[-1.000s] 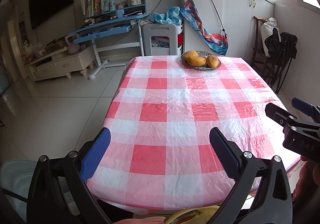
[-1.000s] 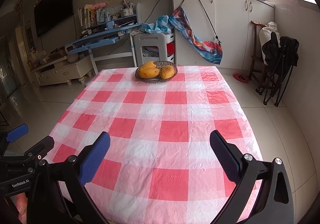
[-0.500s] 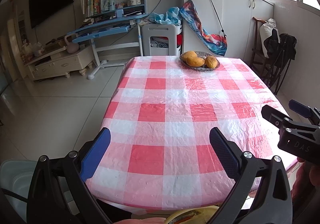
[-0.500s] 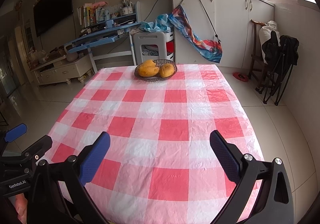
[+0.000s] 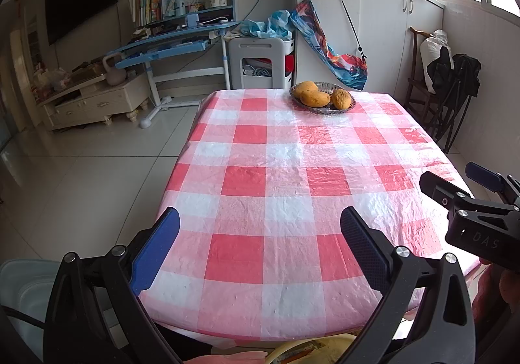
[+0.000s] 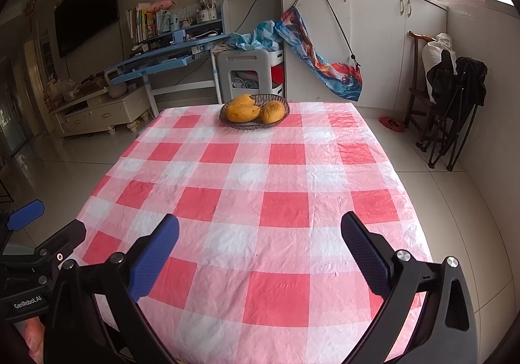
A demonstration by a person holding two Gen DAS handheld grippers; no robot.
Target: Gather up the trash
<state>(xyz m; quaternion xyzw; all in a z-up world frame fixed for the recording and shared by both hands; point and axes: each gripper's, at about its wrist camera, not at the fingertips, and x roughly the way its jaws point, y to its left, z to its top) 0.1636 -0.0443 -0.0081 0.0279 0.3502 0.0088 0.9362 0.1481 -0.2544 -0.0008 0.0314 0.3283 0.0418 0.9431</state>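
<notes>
A table with a red and white checked cloth point(image 5: 292, 175) fills both views point(image 6: 260, 201). No trash shows on it. My left gripper point(image 5: 260, 243) is open and empty above the near edge. My right gripper point(image 6: 260, 247) is open and empty above the near right part; it also shows at the right of the left wrist view point(image 5: 468, 198). The left gripper shows at the lower left of the right wrist view point(image 6: 39, 234). A pale bin point(image 5: 22, 286) sits on the floor at lower left, partly hidden.
A dark basket of mangoes point(image 5: 321, 99) stands at the table's far end point(image 6: 255, 110). Beyond are a blue desk point(image 5: 175, 45), a white stool point(image 5: 256, 61), white cabinets point(image 5: 373, 32) and a chair with dark clothes point(image 5: 451, 84) at the right.
Both grippers have drawn back a little and shifted slightly; the table looks a bit farther. Both stay open and empty.
</notes>
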